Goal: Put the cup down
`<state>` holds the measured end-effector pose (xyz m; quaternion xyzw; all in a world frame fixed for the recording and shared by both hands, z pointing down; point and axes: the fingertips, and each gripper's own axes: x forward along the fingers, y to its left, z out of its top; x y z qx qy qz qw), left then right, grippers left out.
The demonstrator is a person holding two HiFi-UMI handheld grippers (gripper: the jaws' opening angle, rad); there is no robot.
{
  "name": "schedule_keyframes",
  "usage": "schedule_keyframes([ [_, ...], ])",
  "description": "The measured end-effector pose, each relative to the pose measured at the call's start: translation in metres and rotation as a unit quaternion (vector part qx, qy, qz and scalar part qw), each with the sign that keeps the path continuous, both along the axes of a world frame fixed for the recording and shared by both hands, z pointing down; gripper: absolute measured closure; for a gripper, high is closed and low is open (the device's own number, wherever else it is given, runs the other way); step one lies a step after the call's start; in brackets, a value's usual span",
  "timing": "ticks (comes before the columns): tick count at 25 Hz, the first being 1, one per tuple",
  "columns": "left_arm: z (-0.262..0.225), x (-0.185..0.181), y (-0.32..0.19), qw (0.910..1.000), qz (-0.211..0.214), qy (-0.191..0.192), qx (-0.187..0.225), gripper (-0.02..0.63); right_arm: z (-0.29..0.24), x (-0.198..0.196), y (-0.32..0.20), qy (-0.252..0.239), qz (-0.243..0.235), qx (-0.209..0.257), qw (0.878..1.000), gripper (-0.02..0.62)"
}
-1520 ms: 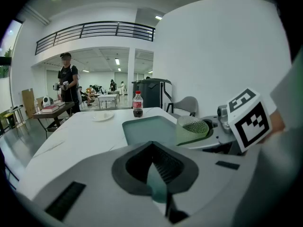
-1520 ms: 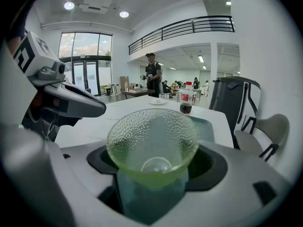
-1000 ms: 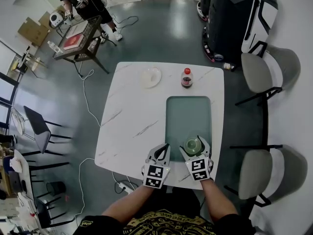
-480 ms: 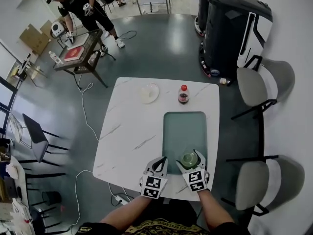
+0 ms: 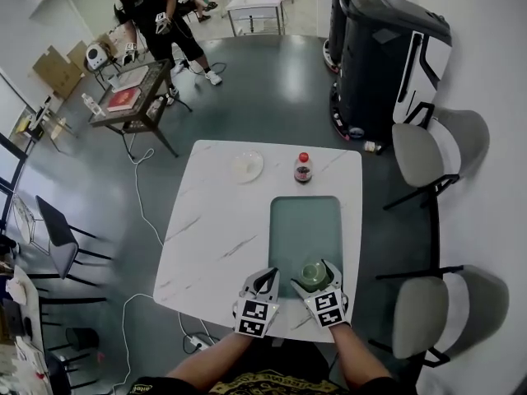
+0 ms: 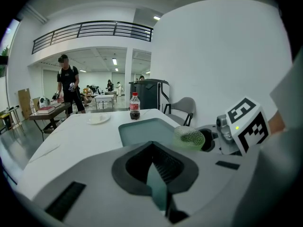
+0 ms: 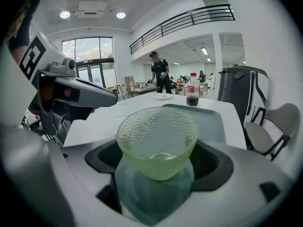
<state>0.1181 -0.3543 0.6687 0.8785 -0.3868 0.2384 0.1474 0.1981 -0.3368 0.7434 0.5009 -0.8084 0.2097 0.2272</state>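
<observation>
A green dimpled glass cup (image 5: pixel 311 275) stands upright on the near end of a teal mat (image 5: pixel 305 220) on the white table (image 5: pixel 222 220). My right gripper (image 5: pixel 313 267) brackets it. Its jaws have just been opening, and in the right gripper view the cup (image 7: pixel 157 141) sits between the dark pads with a small gap on each side. My left gripper (image 5: pixel 270 272) rests just left of it over the table's near edge, jaws drawn together and holding nothing. From the left gripper view the cup (image 6: pixel 189 137) shows at the right.
A cola bottle (image 5: pixel 303 169) and a white plate (image 5: pixel 247 166) stand at the table's far end. Two grey chairs (image 5: pixel 436 299) (image 5: pixel 436 151) flank the right side. A black machine (image 5: pixel 387 48) stands beyond. A person (image 5: pixel 156 15) stands by a low table far left.
The head view has shifted, so the table sits lower in the picture. Both grippers and the cup keep their places on the table. The right jaws stand slightly wider around the cup.
</observation>
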Motion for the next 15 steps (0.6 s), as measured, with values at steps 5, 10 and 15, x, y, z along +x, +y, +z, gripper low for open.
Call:
schedule_keyframes([
  [5,-0.012,0.002,0.002,0.9999,-0.006,0.004,0.012,0.612,-0.004,0.006,0.013,0.0,-0.001,-0.003,1.0,0.169],
  [10,-0.024,-0.002,0.007,0.9994,-0.026,0.014,0.02,0.612,-0.016,0.021,0.034,0.0,0.01,0.012,1.0,0.169],
  [15,-0.038,-0.014,0.025,0.9977,-0.056,0.031,0.022,0.612,-0.052,0.035,0.055,-0.023,0.035,0.054,0.998,0.17],
])
